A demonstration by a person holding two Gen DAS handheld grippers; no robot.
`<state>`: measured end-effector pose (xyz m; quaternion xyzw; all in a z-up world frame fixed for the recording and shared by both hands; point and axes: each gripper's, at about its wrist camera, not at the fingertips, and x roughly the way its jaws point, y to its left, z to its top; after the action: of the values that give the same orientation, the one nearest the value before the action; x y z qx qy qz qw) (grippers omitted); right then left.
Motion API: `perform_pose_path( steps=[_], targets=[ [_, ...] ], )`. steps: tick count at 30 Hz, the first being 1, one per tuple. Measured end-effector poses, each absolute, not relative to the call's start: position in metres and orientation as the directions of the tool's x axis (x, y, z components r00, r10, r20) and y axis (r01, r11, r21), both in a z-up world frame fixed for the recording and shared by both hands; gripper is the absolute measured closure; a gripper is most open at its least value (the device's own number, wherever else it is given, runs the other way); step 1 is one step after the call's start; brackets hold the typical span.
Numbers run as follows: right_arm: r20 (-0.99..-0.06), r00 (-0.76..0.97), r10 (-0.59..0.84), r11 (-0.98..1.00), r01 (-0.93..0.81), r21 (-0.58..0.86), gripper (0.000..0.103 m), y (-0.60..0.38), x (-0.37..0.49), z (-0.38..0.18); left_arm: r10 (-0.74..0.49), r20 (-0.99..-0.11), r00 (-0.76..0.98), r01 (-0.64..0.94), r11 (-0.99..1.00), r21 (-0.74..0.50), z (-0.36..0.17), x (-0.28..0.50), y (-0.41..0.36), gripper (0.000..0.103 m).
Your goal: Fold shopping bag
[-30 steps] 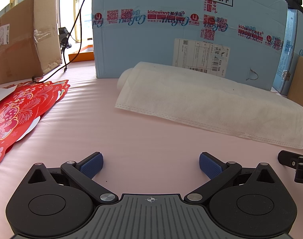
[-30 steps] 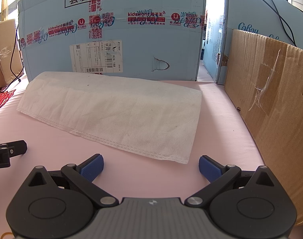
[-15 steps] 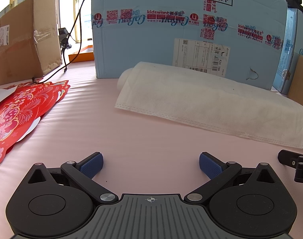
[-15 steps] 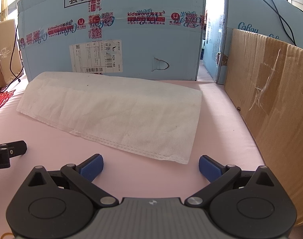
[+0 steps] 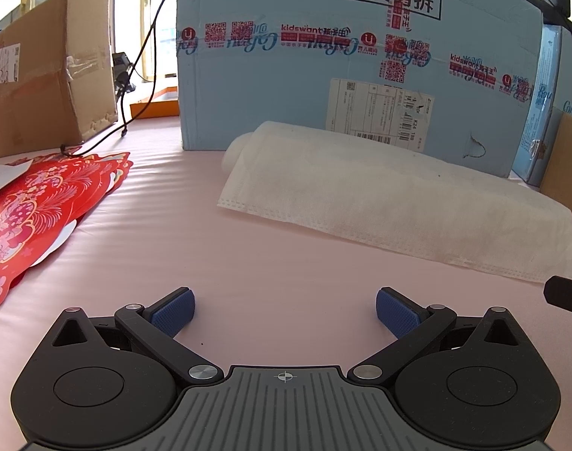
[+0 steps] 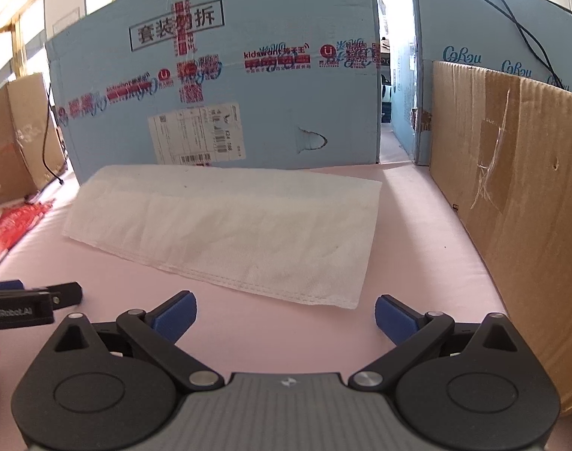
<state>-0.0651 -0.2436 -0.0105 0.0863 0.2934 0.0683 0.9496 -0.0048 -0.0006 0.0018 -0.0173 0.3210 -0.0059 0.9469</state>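
Shopping bag (image 5: pixel 391 203) is lying flat on the pink bench (image 5: pixel 248 263), both tools, left tool (image 5: pixel 284 310) and right tool (image 6: pixel 286 314), hovering wide and empty nearby, seemingly readying to grip its near edge.

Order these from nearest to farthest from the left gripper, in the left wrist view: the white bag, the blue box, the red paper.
From the left gripper:
1. Red paper, lying to the left, about as near as the bag; too close to call.
2. White bag, ahead and to the right.
3. Blue box, standing behind the bag.
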Motion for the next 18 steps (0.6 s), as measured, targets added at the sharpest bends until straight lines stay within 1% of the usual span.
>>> perform_pose_path(
  steps=[2, 5, 9, 13, 15, 18],
  targets=[
    [-0.541, 0.813, 0.214, 0.964, -0.087, 0.251, 0.008, -0.250, -0.064, -0.011, -0.023, -0.607, 0.795, 0.000, 0.999, -0.038, 0.002, -0.005, 0.000, 0.000],
    [-0.535, 0.809, 0.242, 0.948, -0.081, 0.307, 0.014, -0.260, -0.063, -0.013, -0.025, -0.606, 0.795, 0.000, 0.999, -0.041, 0.002, -0.005, 0.000, 0.000],
    [-0.528, 0.813, 0.244, 0.944, -0.076, 0.320, 0.018, -0.264, -0.062, -0.014, -0.023, -0.607, 0.795, -0.001, 0.999, -0.040, 0.002, -0.004, 0.000, 0.000],
    [-0.516, 0.823, 0.236, 0.938, -0.056, 0.341, 0.028, -0.268, -0.058, -0.016, -0.021, -0.608, 0.794, -0.001, 0.999, -0.037, 0.002, -0.004, -0.001, 0.000],
    [-0.511, 0.826, 0.237, 0.934, -0.049, 0.353, 0.030, -0.269, -0.054, -0.017, -0.021, -0.608, 0.793, -0.002, 0.999, -0.037, 0.002, -0.004, 0.000, 0.000],
    [-0.509, 0.827, 0.239, 0.931, -0.045, 0.363, 0.040, -0.269, -0.047, -0.018, -0.022, -0.608, 0.794, -0.002, 0.999, -0.039, 0.002, -0.004, 0.000, 0.000]
  ],
)
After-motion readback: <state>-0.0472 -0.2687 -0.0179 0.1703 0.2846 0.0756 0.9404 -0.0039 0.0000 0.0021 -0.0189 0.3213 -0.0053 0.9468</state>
